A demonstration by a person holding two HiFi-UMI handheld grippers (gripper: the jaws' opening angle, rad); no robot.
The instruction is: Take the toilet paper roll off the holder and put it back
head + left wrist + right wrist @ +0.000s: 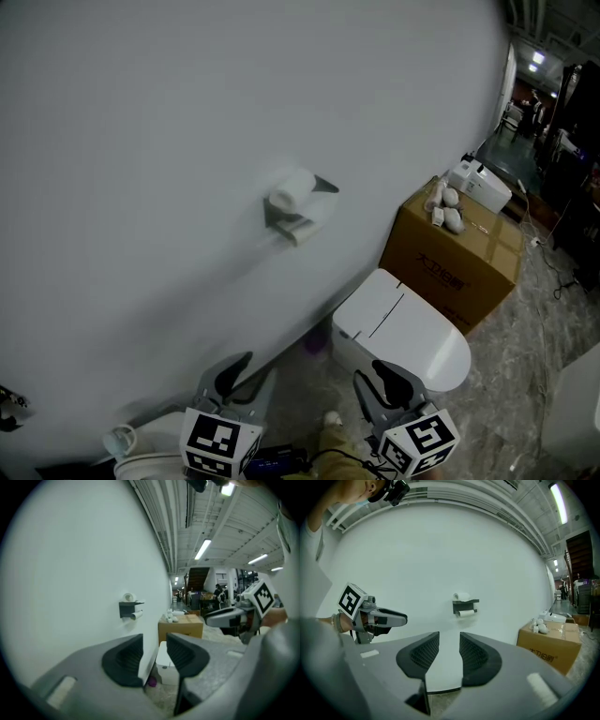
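On the white wall hangs a dark toilet paper holder (302, 217) (127, 608) (465, 604). One white roll (291, 191) (128, 597) (461, 596) rests on its top shelf. A second roll (300, 230) (136, 615) (466, 613) hangs on the bar below. My left gripper (242, 375) (154, 656) is low and well short of the wall, open with nothing between its jaws. To its right, my right gripper (386, 382) (449, 651) is also open and holds nothing. Both point toward the holder from a distance.
A white toilet (405, 330) stands against the wall below and right of the holder. Beyond it is a cardboard box (459, 262) with small white items (445, 211) on top. A purple object (314, 343) lies by the toilet base. The stone floor (525, 375) stretches right.
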